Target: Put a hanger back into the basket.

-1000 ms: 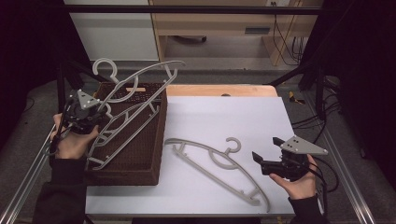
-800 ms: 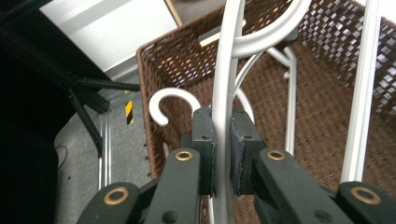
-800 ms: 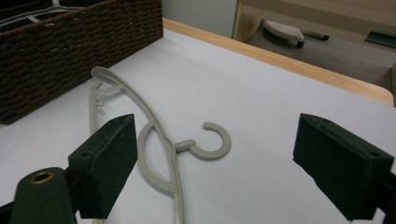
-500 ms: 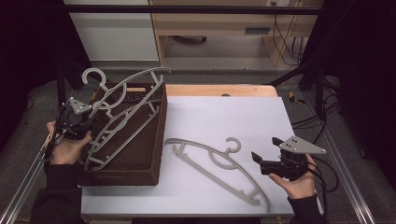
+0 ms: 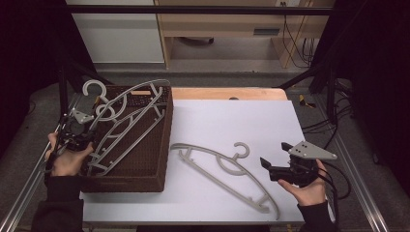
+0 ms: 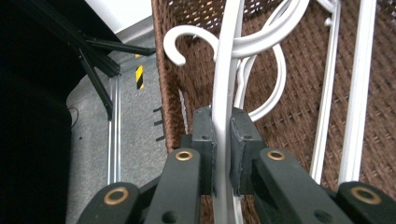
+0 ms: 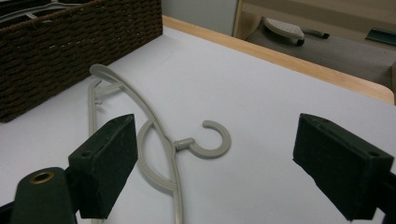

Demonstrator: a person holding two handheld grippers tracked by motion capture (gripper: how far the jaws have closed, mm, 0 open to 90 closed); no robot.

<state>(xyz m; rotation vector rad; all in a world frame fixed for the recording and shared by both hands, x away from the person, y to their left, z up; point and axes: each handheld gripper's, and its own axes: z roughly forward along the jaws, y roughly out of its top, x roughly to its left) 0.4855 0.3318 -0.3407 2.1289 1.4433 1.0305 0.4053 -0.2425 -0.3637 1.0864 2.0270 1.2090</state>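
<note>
Grey plastic hanger (image 5: 126, 124) sits tilted across the brown wicker basket (image 5: 145, 166), pinched by the left tongs (image 6: 222, 140); letting go now, it may slide off the rim. Right tongs (image 7: 238, 163) hover spread near the second grey hanger (image 5: 227, 175) on the table (image 5: 232, 116).

Wicker basket (image 5: 145, 169) on left part of bench (image 5: 232, 121). Two hangers (image 5: 128, 128) lie in and across basket, hooks at far-left corner. Third hanger (image 5: 225, 174) flat on bench, right of basket. Shelf unit behind bench.
</note>
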